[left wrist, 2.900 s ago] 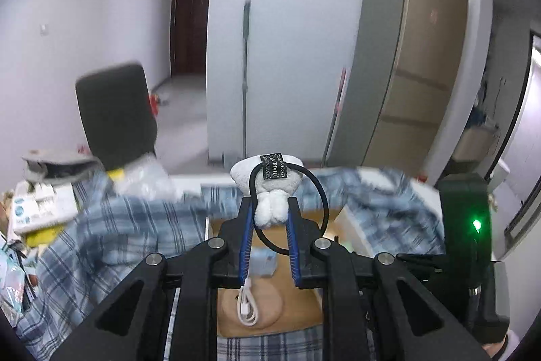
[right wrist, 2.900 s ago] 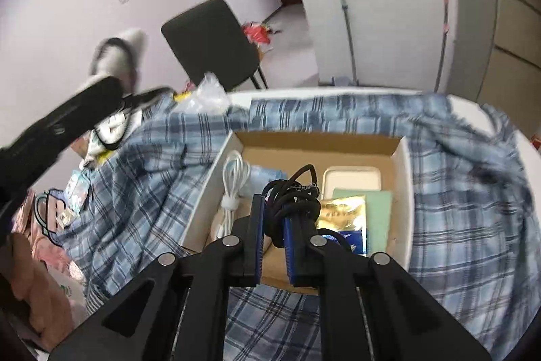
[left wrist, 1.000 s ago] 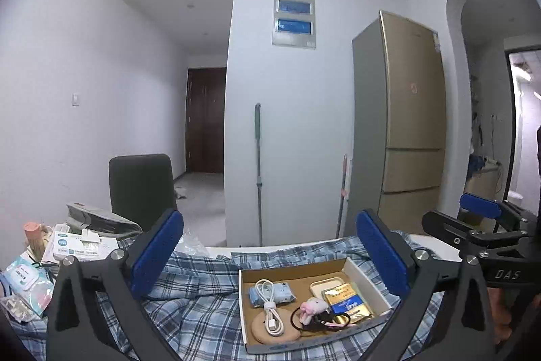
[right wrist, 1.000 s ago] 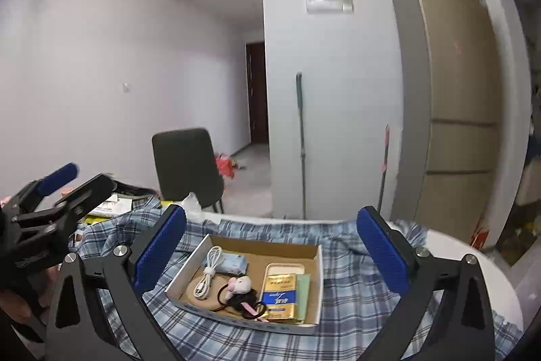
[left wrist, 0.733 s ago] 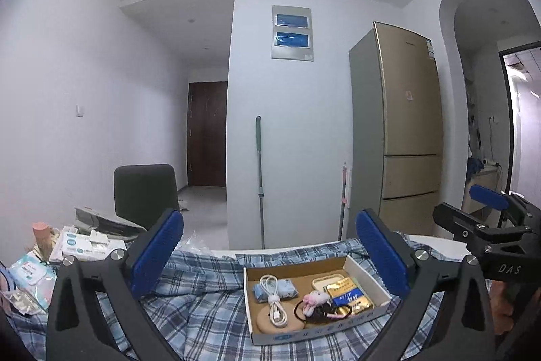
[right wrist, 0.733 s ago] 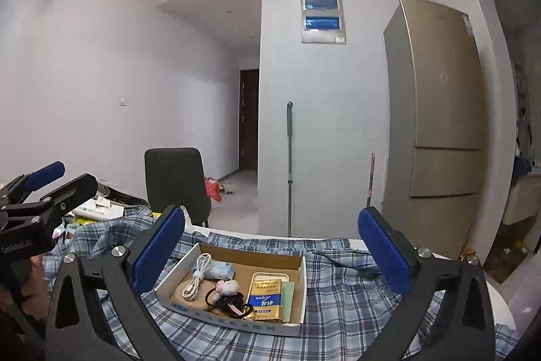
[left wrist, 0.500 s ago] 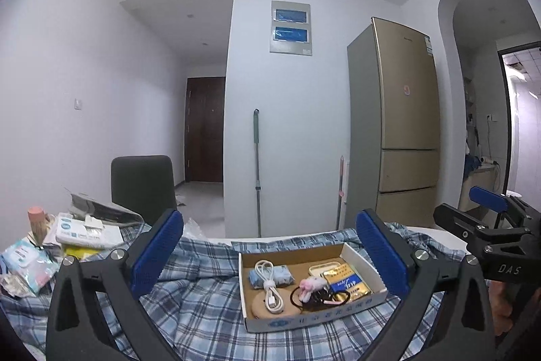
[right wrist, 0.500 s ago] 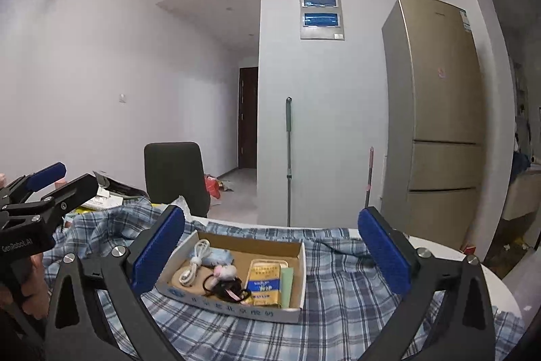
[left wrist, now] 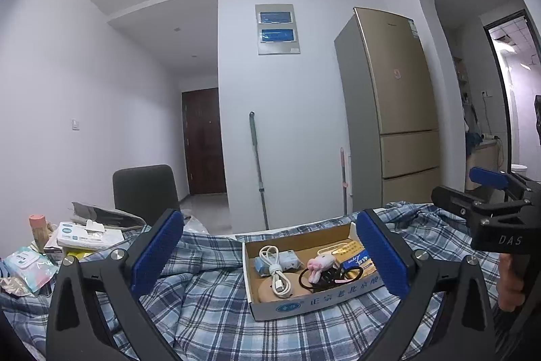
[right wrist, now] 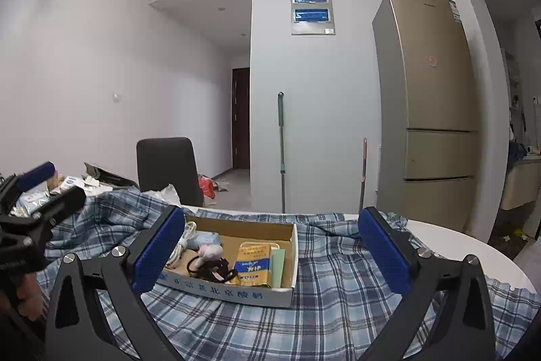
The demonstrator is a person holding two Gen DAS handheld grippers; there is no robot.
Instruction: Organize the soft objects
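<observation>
A cardboard box [left wrist: 304, 303] sits on a blue plaid cloth [left wrist: 203, 300]; it also shows in the right wrist view [right wrist: 236, 291]. Inside lie a small white and pink plush toy [left wrist: 319, 264] [right wrist: 209, 251], black hair ties [left wrist: 333, 278] [right wrist: 211, 268], a white cable [left wrist: 275, 271], a blue pack and a yellow packet [right wrist: 252, 263]. My left gripper [left wrist: 268, 254] is open and empty, held back from the box. My right gripper [right wrist: 270, 251] is open and empty too.
A black chair [left wrist: 145, 192] stands behind the table. Tissue packs and papers [left wrist: 84, 234] pile at the left. A fridge [right wrist: 429, 110] and a mop [right wrist: 280, 151] stand by the far wall. The table's white edge [right wrist: 473, 249] shows at right.
Both grippers earlier held the plush toy and the hair ties; those now lie in the box. Both grippers have opened wide and drawn back; the views have dropped slightly lower.
</observation>
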